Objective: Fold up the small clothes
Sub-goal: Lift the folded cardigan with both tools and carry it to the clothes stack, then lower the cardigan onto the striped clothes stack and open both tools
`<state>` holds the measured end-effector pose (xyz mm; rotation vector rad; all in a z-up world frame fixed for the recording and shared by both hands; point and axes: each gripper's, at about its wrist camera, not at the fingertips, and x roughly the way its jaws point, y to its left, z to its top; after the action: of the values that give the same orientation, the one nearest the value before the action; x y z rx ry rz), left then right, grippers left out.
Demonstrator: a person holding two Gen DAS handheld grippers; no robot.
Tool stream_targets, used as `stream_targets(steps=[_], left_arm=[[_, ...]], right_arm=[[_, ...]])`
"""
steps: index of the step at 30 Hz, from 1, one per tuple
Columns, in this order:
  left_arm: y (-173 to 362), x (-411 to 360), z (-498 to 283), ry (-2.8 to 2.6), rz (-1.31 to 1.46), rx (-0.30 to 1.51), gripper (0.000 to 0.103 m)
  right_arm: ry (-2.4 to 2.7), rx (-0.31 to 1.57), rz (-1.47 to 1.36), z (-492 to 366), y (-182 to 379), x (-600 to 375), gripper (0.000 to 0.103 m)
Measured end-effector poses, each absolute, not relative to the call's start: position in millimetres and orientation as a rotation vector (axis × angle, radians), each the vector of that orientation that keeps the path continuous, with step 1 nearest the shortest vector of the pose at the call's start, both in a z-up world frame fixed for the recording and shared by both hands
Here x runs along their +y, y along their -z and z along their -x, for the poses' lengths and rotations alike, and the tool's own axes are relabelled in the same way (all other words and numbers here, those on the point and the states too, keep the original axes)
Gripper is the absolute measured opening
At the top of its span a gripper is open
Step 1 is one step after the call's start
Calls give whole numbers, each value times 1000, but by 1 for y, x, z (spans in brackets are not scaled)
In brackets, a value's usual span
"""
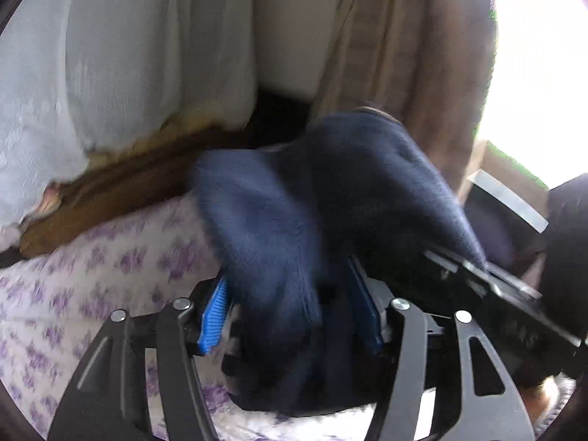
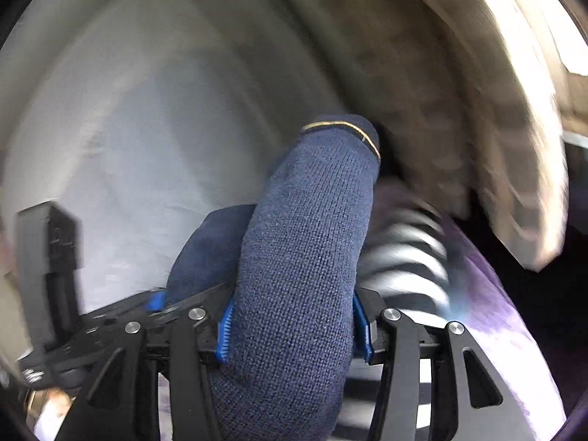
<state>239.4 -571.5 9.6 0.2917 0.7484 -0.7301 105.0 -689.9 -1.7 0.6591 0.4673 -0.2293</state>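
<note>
A navy knit garment [image 1: 294,202] hangs bunched above the bed, blurred by motion. It passes between the jaws of my left gripper [image 1: 288,316], whose left blue pad [image 1: 213,316] stands a little off the cloth, so this gripper is open around it. In the right wrist view the same navy knit [image 2: 305,239], with a thin yellow line at its hem, bulges between both blue pads of my right gripper [image 2: 294,327], which is shut on it. The two grippers are close together on the garment.
A bedsheet with purple flowers [image 1: 92,275] lies below. White lacy fabric [image 1: 110,73] and a beige curtain [image 1: 404,55] hang behind, over a brown wooden edge [image 1: 110,191]. A bright window [image 1: 544,55] is at the right. A black-and-white striped cloth [image 2: 404,250] lies on the sheet.
</note>
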Motion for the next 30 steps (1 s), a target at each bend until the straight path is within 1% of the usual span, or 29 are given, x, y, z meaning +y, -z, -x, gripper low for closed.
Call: stream_targets(steps=[1, 2, 3, 4, 7, 9, 11, 12, 15, 18, 20, 24, 26, 30], left_arm=[[5, -581, -241, 706, -339, 756, 65], [16, -585, -238, 715, -366, 729, 68], [19, -586, -233, 710, -376, 683, 74], [20, -586, -224, 672, -407, 624, 77], [17, -591, -215, 629, -464, 583, 77], [7, -586, -211, 627, -439, 578, 77], [0, -569, -204, 636, -403, 573, 83], [-4, -563, -202, 636, -389, 565, 88], [-13, -543, -188, 658, -378, 535, 89], [-12, -527, -170, 667, -382, 512, 92], [-9, -517, -160, 666, -382, 502, 94], [-6, -503, -147, 649, -388, 506, 95], [-6, -497, -141, 637, -390, 501, 95], [-7, -482, -132, 624, -383, 502, 97]], right_arm=[[234, 460, -688, -105, 15, -699, 52], [231, 443, -698, -103, 22, -706, 52], [225, 439, -691, -102, 22, -707, 52], [228, 447, -676, -103, 20, -705, 52], [241, 460, -649, -107, 15, -703, 52], [244, 439, -679, -105, 11, -705, 54], [268, 414, -678, -92, 3, -694, 55], [282, 408, -675, -86, 0, -687, 56], [319, 392, -638, -73, -5, -672, 56], [383, 324, -528, -49, -23, -649, 56], [403, 313, -466, -38, -33, -635, 57], [429, 359, -376, -19, -40, -606, 61], [456, 376, -339, -10, -40, -594, 66], [500, 419, -321, 11, -39, -575, 69]])
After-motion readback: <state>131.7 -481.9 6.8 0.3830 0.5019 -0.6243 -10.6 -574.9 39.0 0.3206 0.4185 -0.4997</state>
